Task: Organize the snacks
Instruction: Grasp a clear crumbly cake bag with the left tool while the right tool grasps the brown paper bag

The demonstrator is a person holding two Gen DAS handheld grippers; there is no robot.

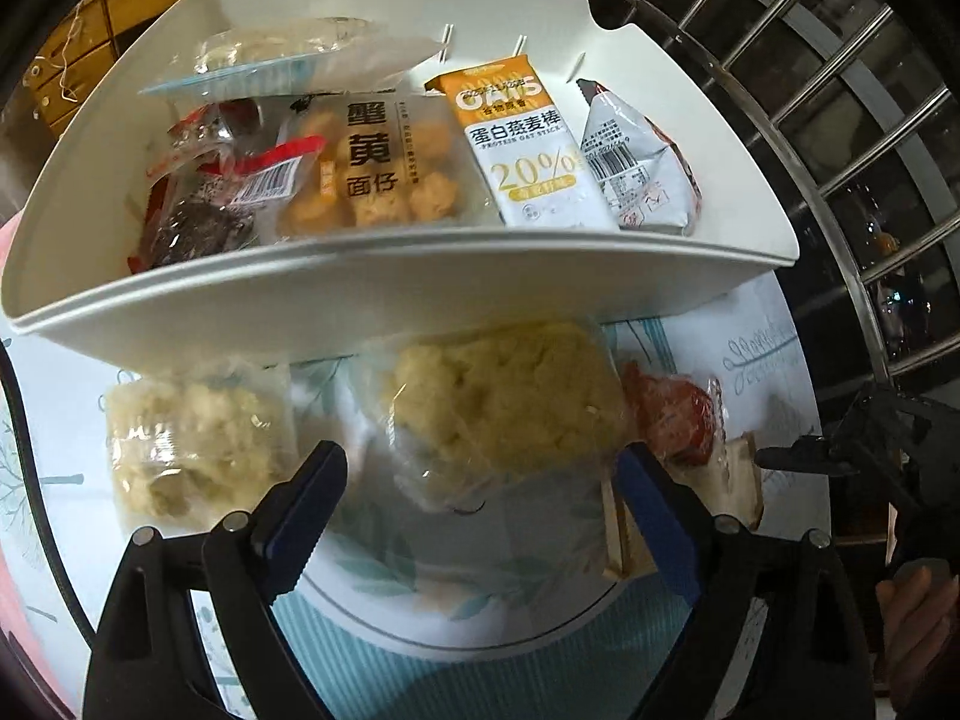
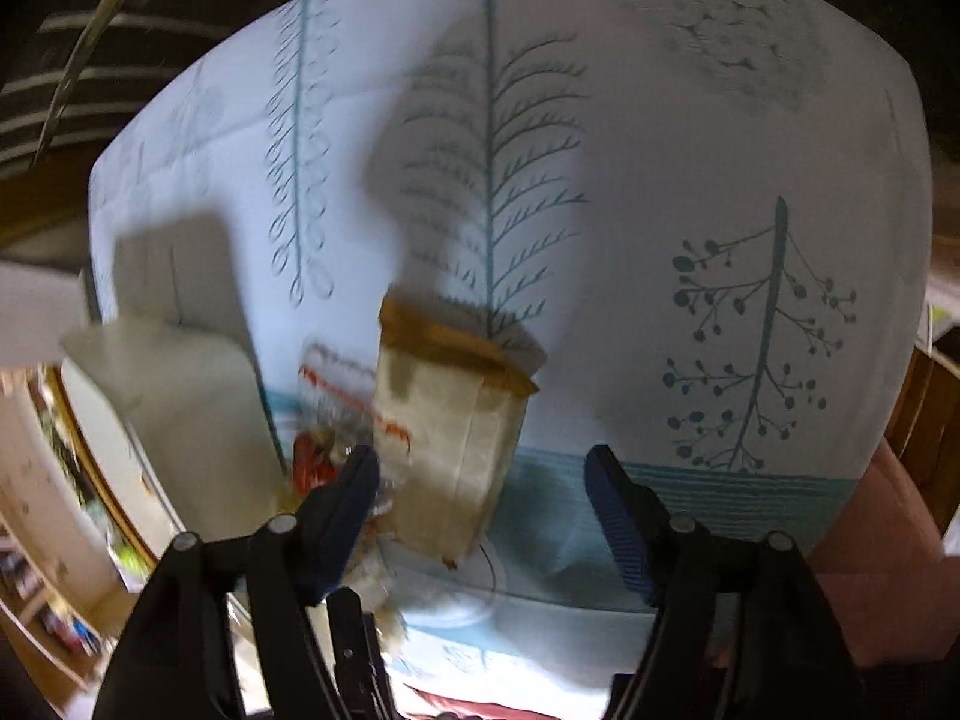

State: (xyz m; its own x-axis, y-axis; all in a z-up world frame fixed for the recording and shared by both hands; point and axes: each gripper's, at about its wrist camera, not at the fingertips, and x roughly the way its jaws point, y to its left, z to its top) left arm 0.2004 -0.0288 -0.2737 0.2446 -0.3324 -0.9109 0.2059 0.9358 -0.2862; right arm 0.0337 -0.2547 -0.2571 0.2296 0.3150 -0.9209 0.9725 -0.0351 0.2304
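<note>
A white bin (image 1: 384, 294) stands on the table and holds several snack packets, among them an orange-and-white oat stick pack (image 1: 534, 144) and a clear bag of yellow puffs (image 1: 384, 174). In front of it lie a large clear bag of yellow crumbly snack (image 1: 510, 396), a smaller one (image 1: 192, 438) to its left, and a red packet (image 1: 678, 414). My left gripper (image 1: 480, 480) is open around the near end of the large bag. My right gripper (image 2: 480, 480) is open, with a tan paper packet (image 2: 450, 426) lying between its fingers and the red packet (image 2: 318, 456) at its left finger.
The tablecloth (image 2: 660, 180) is pale with blue tree prints. The bin's white corner (image 2: 198, 396) shows left in the right wrist view. A metal window grille (image 1: 840, 120) rises behind the table's right edge. The right gripper's body (image 1: 870, 450) shows at the right.
</note>
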